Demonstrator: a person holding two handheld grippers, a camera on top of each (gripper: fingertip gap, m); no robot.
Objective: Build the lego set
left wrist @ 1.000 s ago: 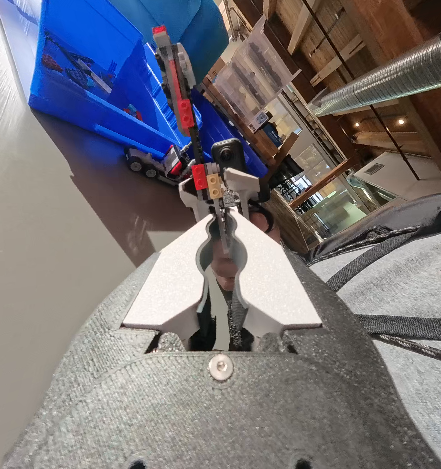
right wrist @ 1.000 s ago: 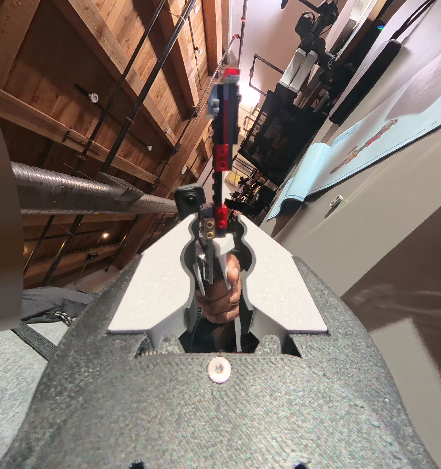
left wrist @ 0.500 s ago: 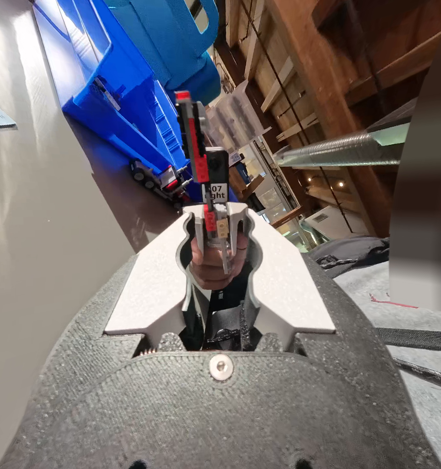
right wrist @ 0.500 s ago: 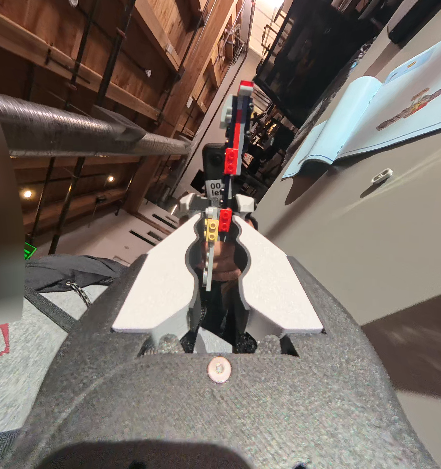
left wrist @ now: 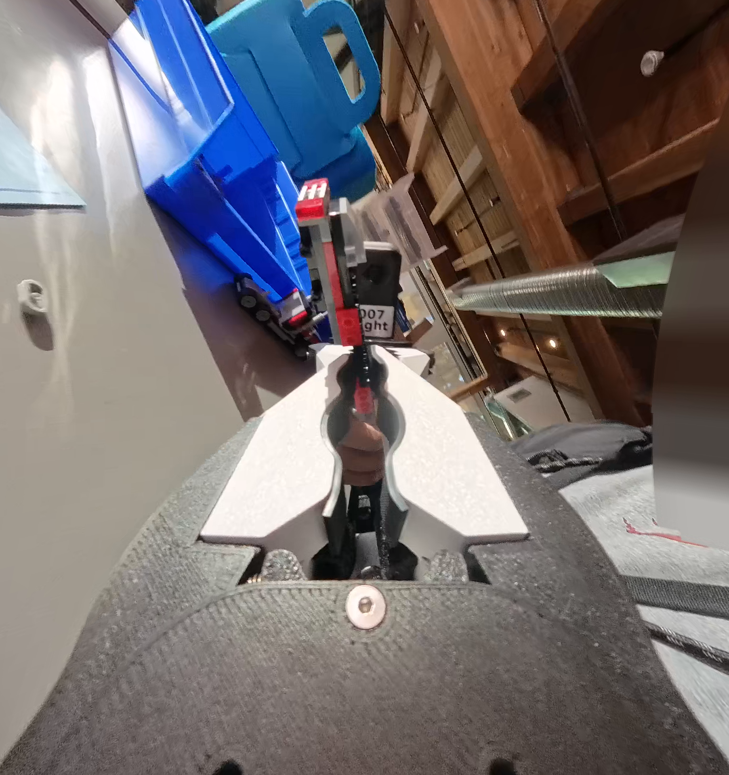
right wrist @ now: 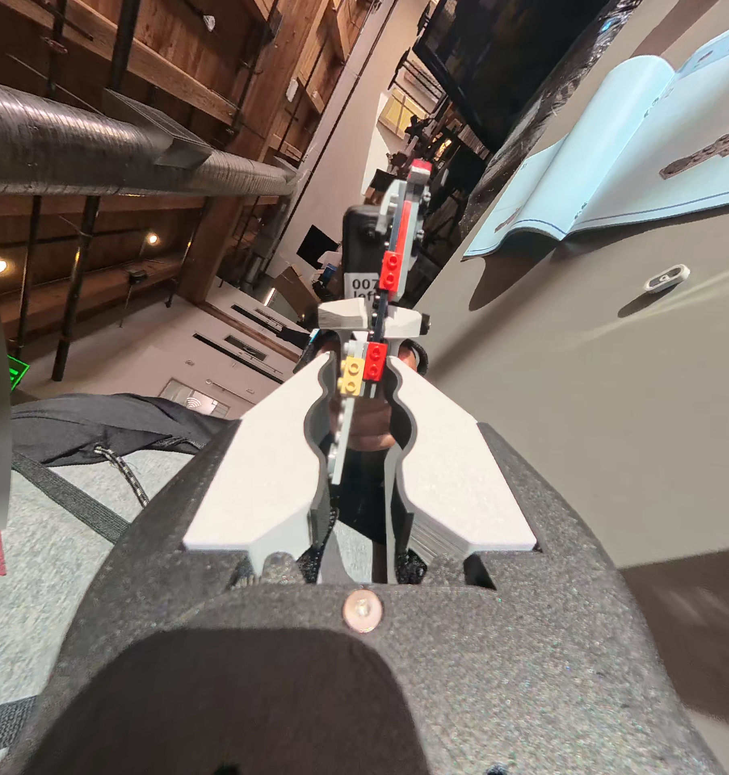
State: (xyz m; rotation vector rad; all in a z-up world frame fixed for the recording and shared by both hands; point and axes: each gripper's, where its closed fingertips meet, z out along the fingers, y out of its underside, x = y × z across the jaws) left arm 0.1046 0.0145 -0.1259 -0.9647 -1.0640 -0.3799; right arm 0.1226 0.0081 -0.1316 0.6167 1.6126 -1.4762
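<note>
A long thin lego assembly of black, grey and red pieces with a red tip is held in the air between my two grippers, which face each other. My left gripper is shut on its black strip, below a red brick. In the right wrist view the assembly stands up from my right gripper, which is shut on its yellow and red bricks. The left gripper clamps the strip just beyond them. A hand shows behind each pair of jaws.
Blue bins and a teal lid stand on the grey table. A partly built lego vehicle lies beside them. An open instruction booklet and a small grey piece lie on the table. Less than 4 cm separates the two grippers' tips. Left tips and right tips are each some 25 cm from the partly built lego vehicle.
Both grippers have swung round with the assembly between them, so each view has tilted. The left jaws have narrowed onto the black strip. The right gripper now shows the yellow and red bricks between its tips.
</note>
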